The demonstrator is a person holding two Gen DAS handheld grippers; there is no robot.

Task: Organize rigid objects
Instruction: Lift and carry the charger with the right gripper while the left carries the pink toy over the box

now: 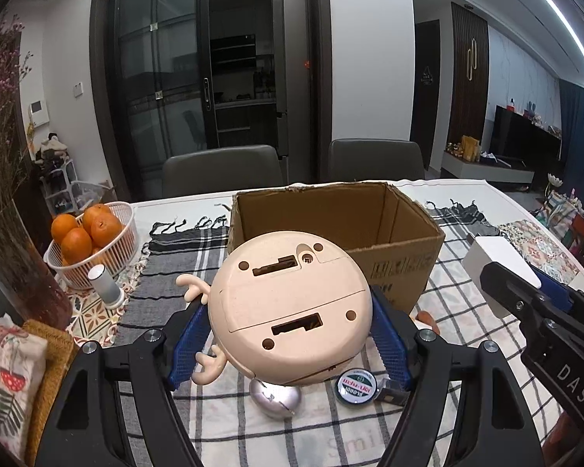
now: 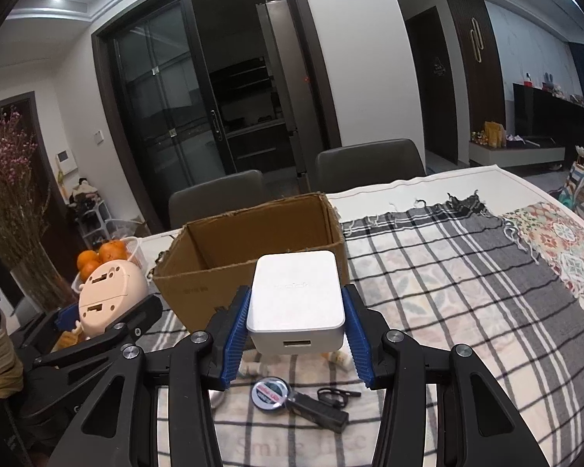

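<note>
Both grippers hold an object above the table, in front of the cardboard box (image 1: pixel 393 233)
The left gripper (image 1: pixel 292 334) has its fingers clenched on a beige deer toy (image 1: pixel 288 307); the right gripper (image 2: pixel 296 334) grips a white charger (image 2: pixel 296 303). A round tin (image 1: pixel 353 386) and silver mouse (image 1: pixel 276 397) lie on the checked cloth (image 2: pixel 447 292) below

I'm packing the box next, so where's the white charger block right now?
The white charger block is clamped in the right tool, lifted just in front of the open cardboard box, with the round tin on the cloth below.
</note>
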